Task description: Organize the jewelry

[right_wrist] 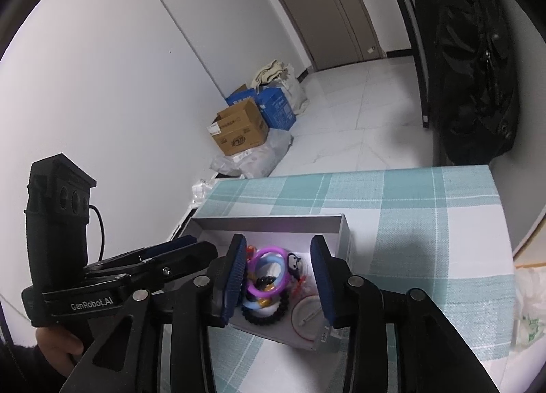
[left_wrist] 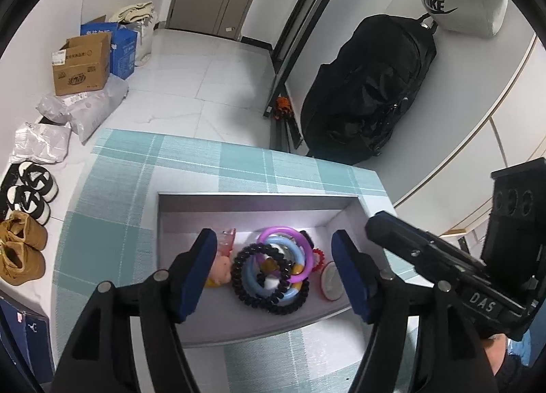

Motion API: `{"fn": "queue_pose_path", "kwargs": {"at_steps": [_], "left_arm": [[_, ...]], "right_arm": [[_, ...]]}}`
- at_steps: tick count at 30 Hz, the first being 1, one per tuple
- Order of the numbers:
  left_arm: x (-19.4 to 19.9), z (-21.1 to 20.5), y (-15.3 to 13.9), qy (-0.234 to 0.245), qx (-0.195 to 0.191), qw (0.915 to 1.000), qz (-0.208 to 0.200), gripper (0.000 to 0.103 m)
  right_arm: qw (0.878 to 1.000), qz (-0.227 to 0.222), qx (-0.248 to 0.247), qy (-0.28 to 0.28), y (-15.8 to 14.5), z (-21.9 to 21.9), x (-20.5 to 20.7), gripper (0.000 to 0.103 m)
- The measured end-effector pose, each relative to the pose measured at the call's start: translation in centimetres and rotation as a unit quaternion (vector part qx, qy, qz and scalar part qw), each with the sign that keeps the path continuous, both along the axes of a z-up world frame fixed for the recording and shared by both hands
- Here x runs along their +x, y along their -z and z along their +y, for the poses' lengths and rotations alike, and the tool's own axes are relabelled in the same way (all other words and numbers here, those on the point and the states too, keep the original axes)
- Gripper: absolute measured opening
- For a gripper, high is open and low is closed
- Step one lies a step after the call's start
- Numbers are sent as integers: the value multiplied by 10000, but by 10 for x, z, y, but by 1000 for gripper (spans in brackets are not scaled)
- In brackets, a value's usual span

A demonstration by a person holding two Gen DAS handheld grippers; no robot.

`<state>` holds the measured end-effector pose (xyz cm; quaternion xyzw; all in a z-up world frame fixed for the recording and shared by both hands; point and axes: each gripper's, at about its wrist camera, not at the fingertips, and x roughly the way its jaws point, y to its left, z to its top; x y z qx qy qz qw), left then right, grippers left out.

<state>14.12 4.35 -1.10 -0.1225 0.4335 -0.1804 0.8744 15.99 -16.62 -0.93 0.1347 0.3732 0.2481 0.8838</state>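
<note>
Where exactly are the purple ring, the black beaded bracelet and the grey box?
purple ring (left_wrist: 309, 249), left wrist view, its right arc.
black beaded bracelet (left_wrist: 239, 285), left wrist view, its left beads.
grey box (left_wrist: 259, 203), left wrist view, its far wall.

Bracelets (left_wrist: 273, 270) lie in box (left_wrist: 259, 200) on table (left_wrist: 136, 168).

The right gripper (right_wrist: 279, 277) is hovering with its jaws apart over a grey box (right_wrist: 269, 221) on the checked cloth (right_wrist: 426, 222). Between its fingers a purple ring (right_wrist: 264, 272) and a black beaded bracelet (right_wrist: 269, 316) are lying; the left gripper (right_wrist: 177, 251) is sitting just left.
</note>
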Motion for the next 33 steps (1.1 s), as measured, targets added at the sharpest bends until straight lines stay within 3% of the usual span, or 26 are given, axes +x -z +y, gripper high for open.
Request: {"fn": "queue_pose_path", "kwargs": {"at_steps": [13, 16, 24, 28, 33], "left_arm": [[-20, 3, -11, -531, 646, 9949, -561, 65], [-27, 4, -16, -604, 703, 9933, -685, 65], [-49, 5, -20, -660, 718, 9927, -715, 67], [-58, 4, -24, -654, 660, 9932, -697, 68], [-70, 6, -29, -711, 508, 9930, -792, 85]], "right_arm": [[9995, -267, -155, -22, -5, 6, -25, 57], [9993, -344, -159, 60, -9, 3, -34, 65], [9983, -548, -177, 29, -21, 0, -64, 69], [9975, -651, -284, -25, -26, 3, -80, 76], [9964, -757, -373, -11, -28, 7, -98, 84]]}}
